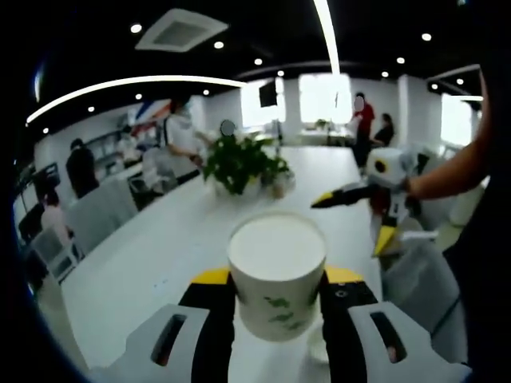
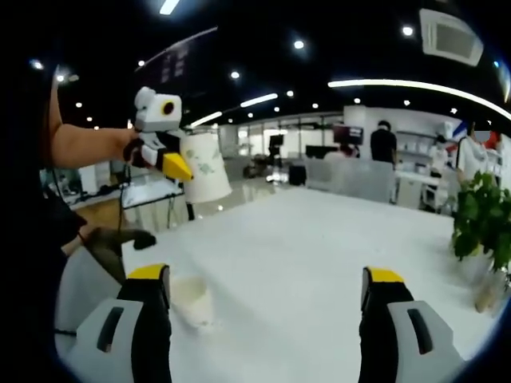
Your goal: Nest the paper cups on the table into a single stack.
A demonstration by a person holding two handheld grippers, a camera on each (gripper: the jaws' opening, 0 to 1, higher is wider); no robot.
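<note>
Left gripper view: your left claw (image 1: 278, 299) pinches a paper cup (image 1: 277, 271) between its jaws, mouth toward 12 o'clock, long axis running 6 to 12, lifted over the white table (image 1: 160, 255). Your right claw (image 1: 363, 211) enters at 3 o'clock, jaws spread and holding nothing. A potted plant (image 1: 239, 163) stands on the table at 12 o'clock, well apart.

Right gripper view: the right claw (image 2: 263, 279) is spread wide. A second cup (image 2: 192, 299) lies on the table just beside its jaw at 7 o'clock, apparently tipped on its side; which way its mouth faces cannot be told. The held cup (image 2: 206, 167) appears at 10 o'clock in the left claw (image 2: 177, 163).

The step in hand appears to be carrying one cup toward its mate. Next, you likely need the table cup upright and steadied, then the held cup lowered base-first with axes aligned.
</note>
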